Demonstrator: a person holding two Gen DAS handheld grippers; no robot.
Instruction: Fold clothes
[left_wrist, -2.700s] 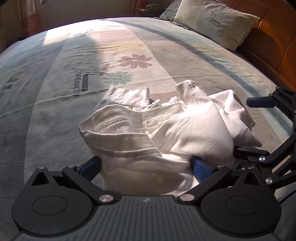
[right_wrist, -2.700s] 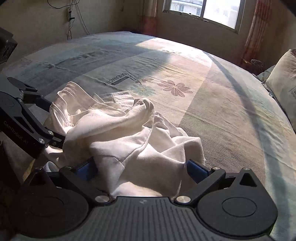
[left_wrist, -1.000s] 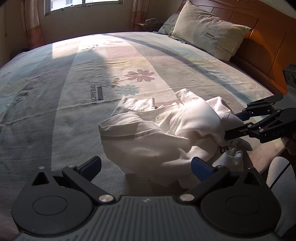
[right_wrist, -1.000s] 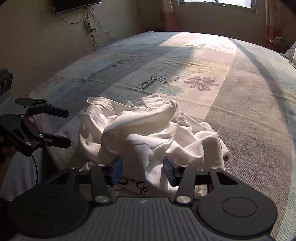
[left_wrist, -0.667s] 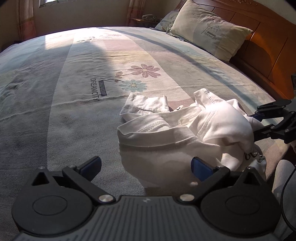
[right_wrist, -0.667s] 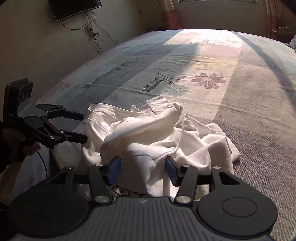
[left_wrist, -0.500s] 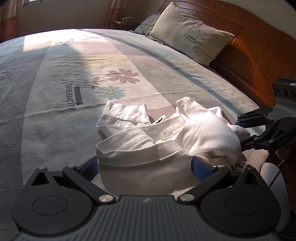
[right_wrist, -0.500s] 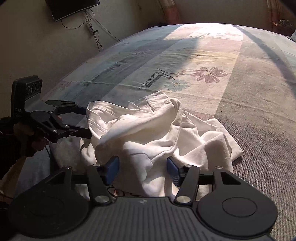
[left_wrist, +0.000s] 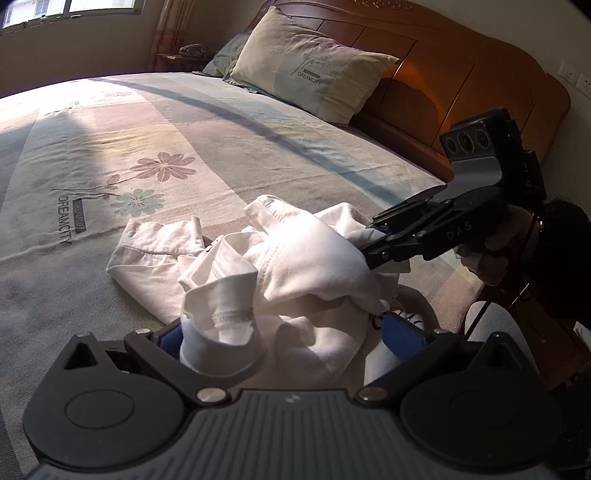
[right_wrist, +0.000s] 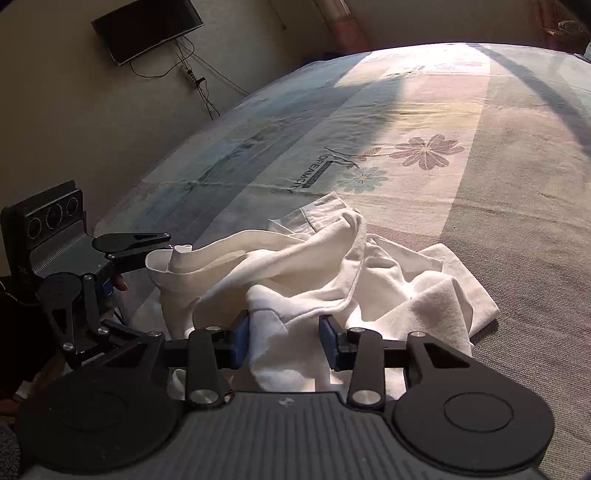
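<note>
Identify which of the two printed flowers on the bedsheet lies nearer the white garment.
The small teal flower: it lies just beyond the white garment, while the purple flower sits farther up the bedsheet.

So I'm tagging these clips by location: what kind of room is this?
A bedroom, most likely in a home: a wide bed with a flower-print sheet, a pillow against a wooden headboard, and a wall-mounted TV.
</note>
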